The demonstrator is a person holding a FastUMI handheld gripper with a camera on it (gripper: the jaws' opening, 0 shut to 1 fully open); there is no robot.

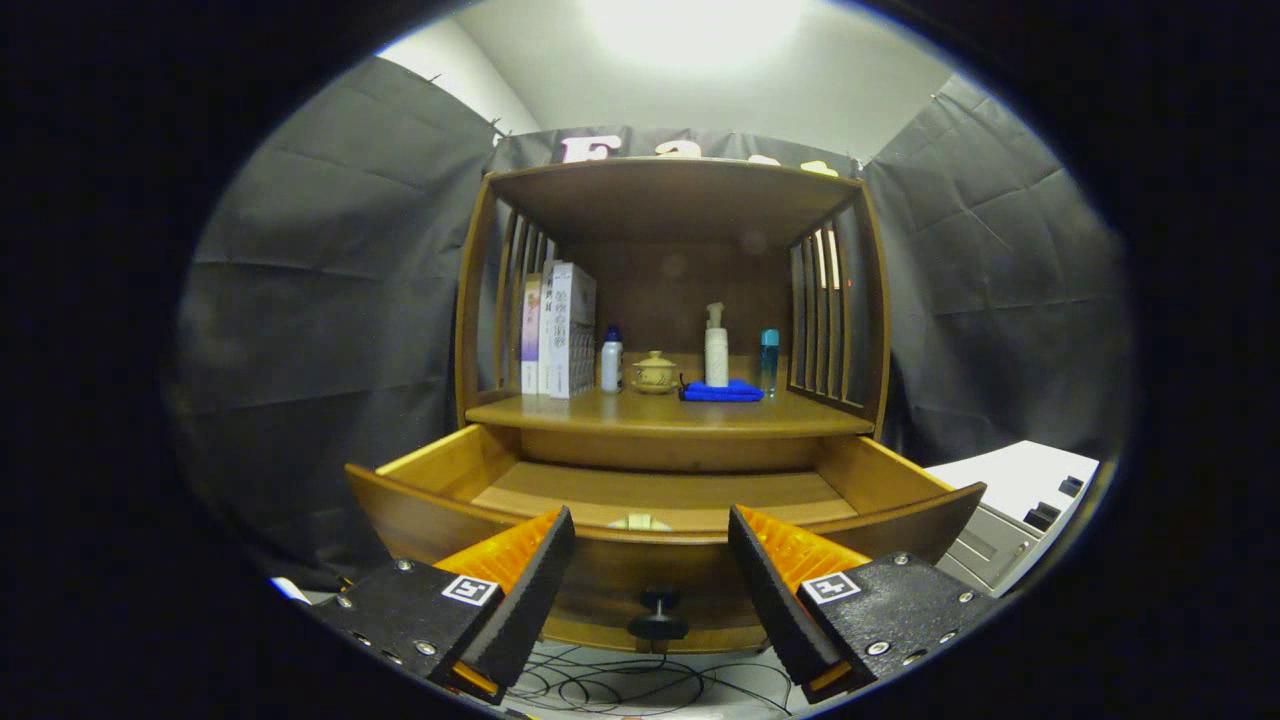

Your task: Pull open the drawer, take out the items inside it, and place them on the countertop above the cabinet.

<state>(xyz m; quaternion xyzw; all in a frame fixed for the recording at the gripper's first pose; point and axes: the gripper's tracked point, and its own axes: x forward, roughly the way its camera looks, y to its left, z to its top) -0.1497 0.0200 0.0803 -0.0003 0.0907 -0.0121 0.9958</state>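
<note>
Drawer (660,495) pulled open, hand-held gripper (652,570) wide open and empty; dip in over the front, pinch pale item (640,522) squarely, lift to worktop (560,410).

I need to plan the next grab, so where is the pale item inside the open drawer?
In the gripper view, the small pale item lies on the wooden drawer's floor just behind its front panel, above the dark round knob, beyond the open gripper.

The hand-held two-finger gripper (650,560) is level and pointed toward 12 o'clock, its two ribbed fingers (525,585) spread wide apart at roughly 8 and 4 o'clock of its centre, the jaws parted, nothing between them and neither finger touching anything.
</note>
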